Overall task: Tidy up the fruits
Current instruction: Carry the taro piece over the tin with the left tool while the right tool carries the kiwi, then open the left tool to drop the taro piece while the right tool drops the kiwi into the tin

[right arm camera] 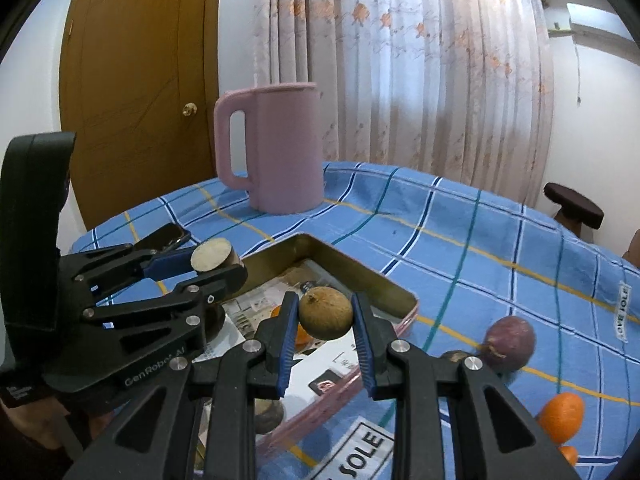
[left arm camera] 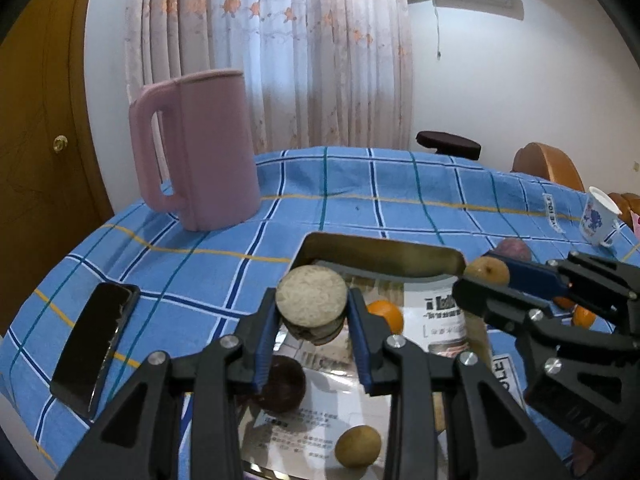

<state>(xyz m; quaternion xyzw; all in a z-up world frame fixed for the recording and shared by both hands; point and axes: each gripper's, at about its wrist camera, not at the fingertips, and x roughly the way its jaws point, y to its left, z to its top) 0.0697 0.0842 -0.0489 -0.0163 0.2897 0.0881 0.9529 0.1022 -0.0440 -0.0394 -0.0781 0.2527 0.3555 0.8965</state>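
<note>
My left gripper (left arm camera: 312, 320) is shut on a cut fruit with a pale flat face (left arm camera: 311, 301), held above the metal tray (left arm camera: 380, 254). My right gripper (right arm camera: 325, 334) is shut on a round tan fruit (right arm camera: 326, 313) over the tray's (right arm camera: 360, 272) right part. That gripper (left arm camera: 486, 274) and its fruit (left arm camera: 488, 270) also show in the left wrist view. In the tray lie a dark fruit (left arm camera: 282, 384), a tan fruit (left arm camera: 357, 446) and an orange (left arm camera: 386, 314). On the cloth right of the tray lie a purple fruit (right arm camera: 510, 344) and an orange (right arm camera: 560, 416).
A tall pink jug (left arm camera: 200, 148) stands at the back left on the blue checked tablecloth (left arm camera: 400, 196). A black phone (left arm camera: 94, 344) lies left of the tray. A white printed cup (left arm camera: 600, 216) stands at the far right. A dark stool (left arm camera: 448, 144) is beyond the table.
</note>
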